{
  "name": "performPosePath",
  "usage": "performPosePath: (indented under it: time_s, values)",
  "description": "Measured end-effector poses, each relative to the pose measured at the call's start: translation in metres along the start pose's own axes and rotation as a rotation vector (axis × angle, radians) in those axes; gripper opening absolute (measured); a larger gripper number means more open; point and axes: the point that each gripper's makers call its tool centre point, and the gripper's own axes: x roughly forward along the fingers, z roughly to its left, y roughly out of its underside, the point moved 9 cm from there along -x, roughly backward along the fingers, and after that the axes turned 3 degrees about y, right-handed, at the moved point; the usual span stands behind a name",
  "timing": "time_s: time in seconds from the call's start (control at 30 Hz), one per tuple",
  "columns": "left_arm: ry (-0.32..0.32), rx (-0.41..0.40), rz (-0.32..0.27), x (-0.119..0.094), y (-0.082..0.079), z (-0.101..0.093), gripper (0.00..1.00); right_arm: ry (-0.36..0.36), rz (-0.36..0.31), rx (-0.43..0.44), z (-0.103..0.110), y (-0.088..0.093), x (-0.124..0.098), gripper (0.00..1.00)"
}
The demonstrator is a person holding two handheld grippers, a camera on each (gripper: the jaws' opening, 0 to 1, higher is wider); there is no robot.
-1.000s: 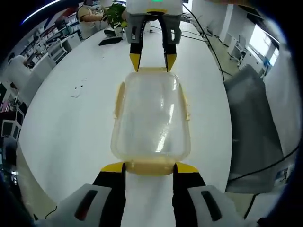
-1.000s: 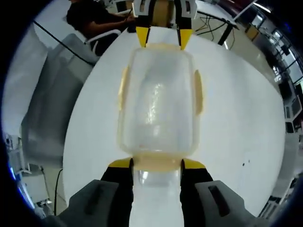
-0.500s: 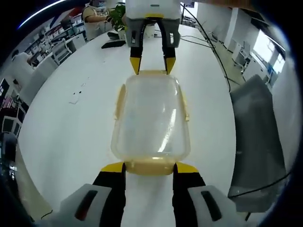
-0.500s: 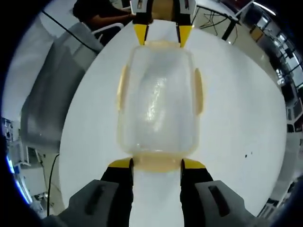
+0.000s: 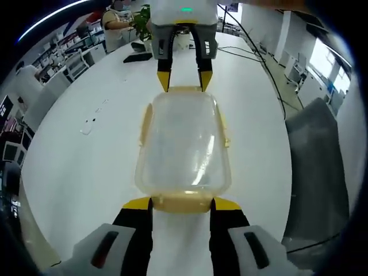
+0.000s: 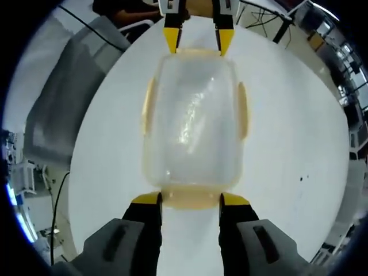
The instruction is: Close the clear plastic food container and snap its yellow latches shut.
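A clear plastic food container [image 5: 183,144] with its lid on lies lengthwise over the white table [image 5: 86,155]. Pale yellow latches [image 5: 145,123] run along its sides. My left gripper [image 5: 183,204] grips the near end latch, one yellow-tipped jaw at each side of it. My right gripper [image 5: 179,80] holds the far end the same way. In the right gripper view the container [image 6: 192,121] fills the centre, my right gripper [image 6: 191,200] is shut on the near end latch, and the left gripper [image 6: 198,41] is at the far end.
A grey chair [image 5: 319,155] stands at the table's right edge and shows as a grey chair [image 6: 63,98] at the left. A person [image 5: 115,20], a green plant [image 5: 144,17] and a black item [image 5: 138,46] are at the far end. Cables [image 5: 253,52] trail across the table.
Both views have swung over the table with the container between them. The grippers and the container keep the same relation to each other.
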Motion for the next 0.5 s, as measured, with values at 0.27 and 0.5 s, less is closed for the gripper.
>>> performPosePath:
  time_s: [0.27, 0.5]
  values:
    - [-0.006, 0.002, -0.016, 0.011, -0.010, -0.002, 0.32, 0.001, 0.011, -0.005, 0.000, 0.015, 0.002, 0.35]
    - [-0.003, 0.000, -0.018, 0.022, -0.013, -0.003, 0.32, -0.007, 0.024, -0.014, 0.000, 0.021, 0.007, 0.35]
